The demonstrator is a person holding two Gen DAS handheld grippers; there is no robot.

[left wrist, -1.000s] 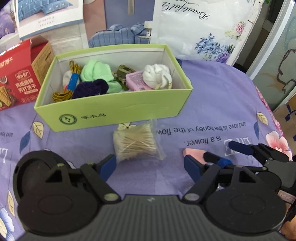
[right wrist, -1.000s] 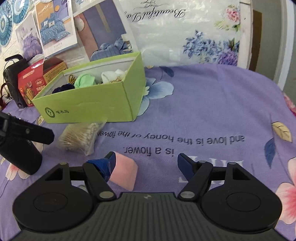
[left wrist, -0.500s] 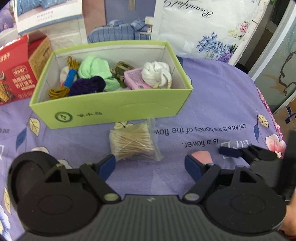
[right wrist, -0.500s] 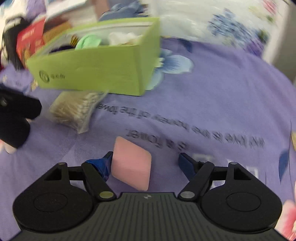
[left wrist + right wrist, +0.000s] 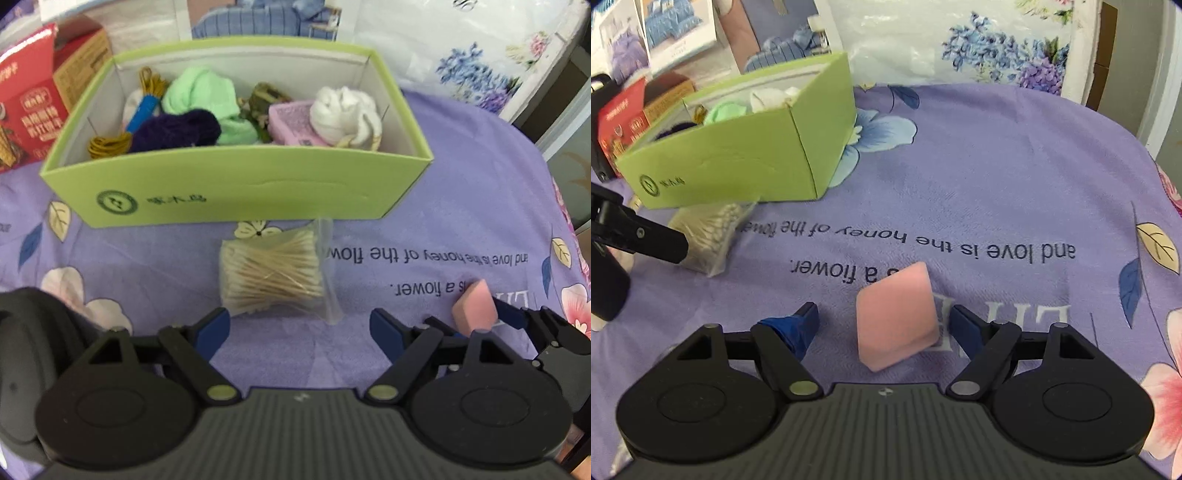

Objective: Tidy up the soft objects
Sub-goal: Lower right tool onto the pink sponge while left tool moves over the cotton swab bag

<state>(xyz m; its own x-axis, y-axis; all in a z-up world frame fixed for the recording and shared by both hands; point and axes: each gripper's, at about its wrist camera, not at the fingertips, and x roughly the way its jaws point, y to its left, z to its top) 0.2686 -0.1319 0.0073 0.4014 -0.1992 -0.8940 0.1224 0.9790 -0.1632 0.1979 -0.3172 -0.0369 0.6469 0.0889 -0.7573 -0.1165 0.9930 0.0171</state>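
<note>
the right gripper [image 5: 882, 328] jaws, just widened, now straddle the pink sponge [image 5: 897, 317] ungripped (pickup pending); left gripper [image 5: 299, 328] gapes near the cotton swab bag [image 5: 273, 275].

Right gripper [image 5: 882, 326]: jaws just been opening; shifted so pink sponge [image 5: 897, 317], earlier against left finger, now sits between both fingers, close to the right one, touching neither for certain. Left gripper [image 5: 299, 325]: lowered and drawn nearer bag of cotton swabs [image 5: 271, 275], now just ahead of wide-open fingertips. Green box [image 5: 236, 192] larger in left view.
</note>
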